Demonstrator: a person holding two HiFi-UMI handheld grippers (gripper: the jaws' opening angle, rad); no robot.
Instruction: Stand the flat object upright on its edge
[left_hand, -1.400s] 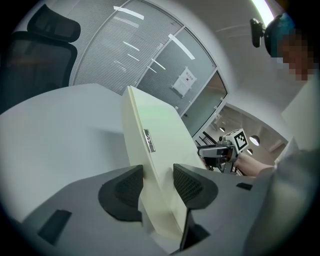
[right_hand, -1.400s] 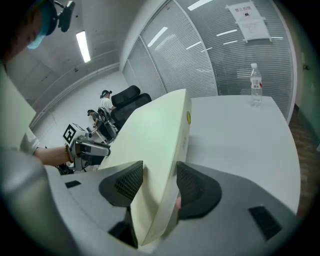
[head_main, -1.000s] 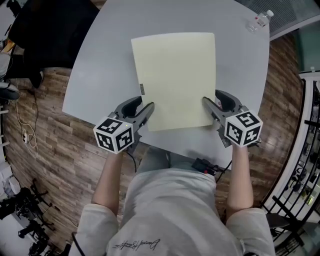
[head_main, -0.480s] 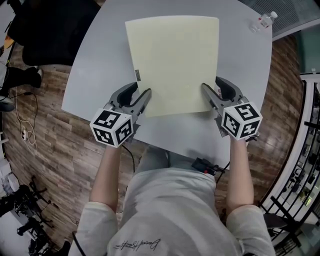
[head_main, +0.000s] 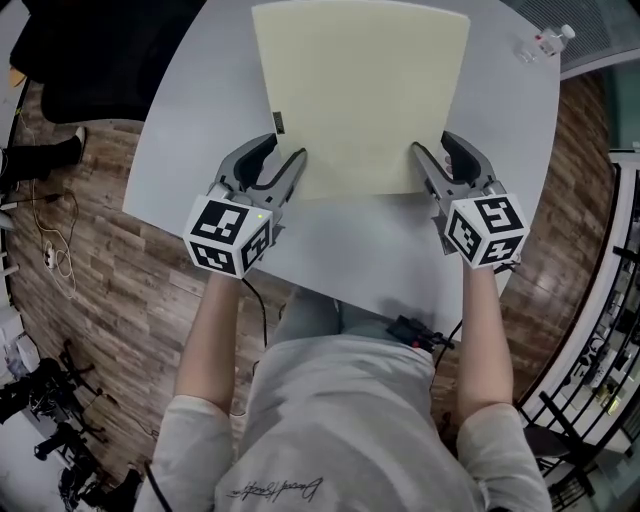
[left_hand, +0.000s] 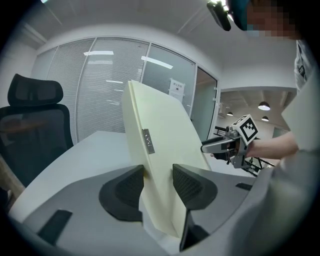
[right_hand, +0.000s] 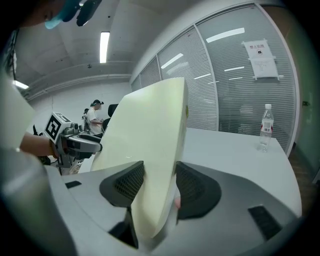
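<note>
Table: a grey, round-cornered tabletop (head_main: 190, 120) is spreading out ahead of the person and carrying everything else.
Board: the task's thing, a large pale-yellow flat rectangular board (head_main: 360, 90), is leaning up off the table. Its far edge is riding high and its near edge is sitting low, close to the surface. I cannot tell whether that low edge is touching.
Left gripper: the grey 2-jaw left gripper (head_main: 287, 147) is clamping the board's left side edge near the low corner, with 1 pad pressing on each face.
Right gripper: the matching right gripper (head_main: 431, 142) is pinching the opposite side edge at about the same height, also pad against each face.
Bottle: a clear plastic water bottle (head_main: 548, 42) is lying near the table's far right corner, well apart from the board.
Tag: a small grey metal tag (head_main: 279, 122) is sitting on the board's left edge, just beyond the left gripper.
Key relation: the board's long axis is running away from the person and upward, with the 2 grippers flanking it symmetrically, neither hand nearer. As I judge it, the far edge needs swinging up over the near edge, both hands rolling together.
</note>
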